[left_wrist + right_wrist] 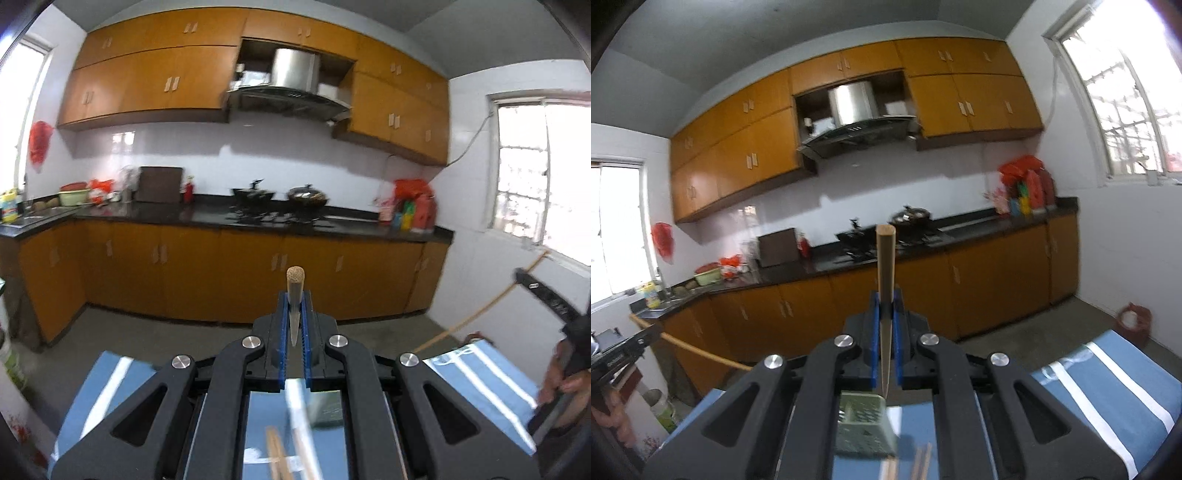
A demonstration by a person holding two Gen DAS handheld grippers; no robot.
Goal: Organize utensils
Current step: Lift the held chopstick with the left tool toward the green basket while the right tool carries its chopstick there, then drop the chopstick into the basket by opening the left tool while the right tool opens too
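left tool (294,314): blue-padded fingers (282,325) clamped on a wooden chopstick (294,295), held upright with its rounded butt end above the fingertips and its tapered tip pointing down between the pads. right tool (885,314): clamped likewise on a second chopstick (885,280), which stands taller above the fingers, square-cut end up, its point reaching down to just above a green slotted utensil basket (864,424). the basket stands on the blue cloth with white stripes (1108,376) that covers the counter below both tools. further chopsticks (921,461) lie on the cloth just beside the basket, at the lower edge of the right wrist view; the left wrist view shows blurred chopsticks (275,450) on the same cloth beneath that tool. whether these are the same sticks cannot be told. background: orange kitchen cabinets (229,269), a range hood (291,85), pans on a stove (280,197). both views are motion-blurred.
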